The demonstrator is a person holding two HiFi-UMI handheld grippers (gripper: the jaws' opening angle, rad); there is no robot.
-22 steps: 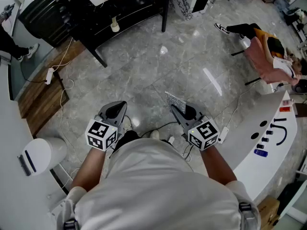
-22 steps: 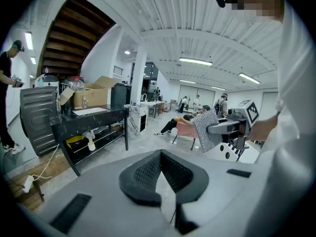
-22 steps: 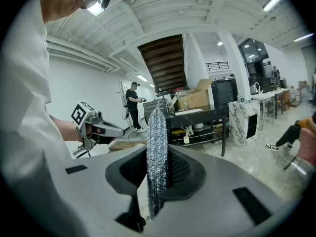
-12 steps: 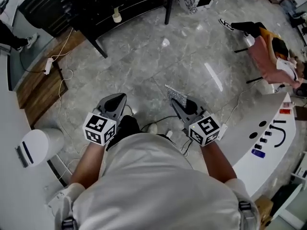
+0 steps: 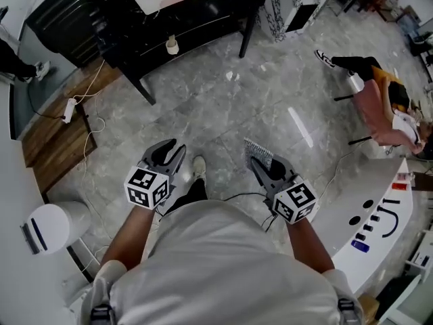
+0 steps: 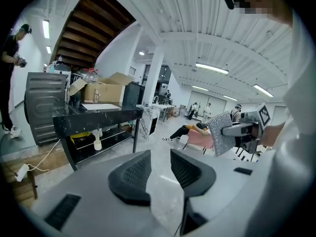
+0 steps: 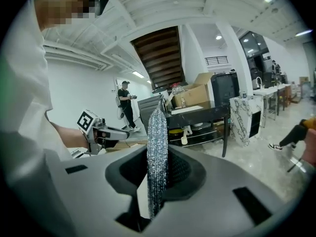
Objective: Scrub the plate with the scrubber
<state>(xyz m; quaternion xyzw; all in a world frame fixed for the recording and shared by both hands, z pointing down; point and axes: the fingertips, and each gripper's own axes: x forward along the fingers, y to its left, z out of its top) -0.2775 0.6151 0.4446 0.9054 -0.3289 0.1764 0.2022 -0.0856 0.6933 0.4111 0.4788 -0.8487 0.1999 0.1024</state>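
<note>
Fingers of our right gripper pinched the scrubber, which stood upright between them. Our left gripper had its fingers wide and empty, above the floor.

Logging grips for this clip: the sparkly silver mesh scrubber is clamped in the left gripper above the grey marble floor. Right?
No: the right gripper view shows the sparkly silver mesh scrubber clamped in the right gripper, above the grey marble floor.
</note>
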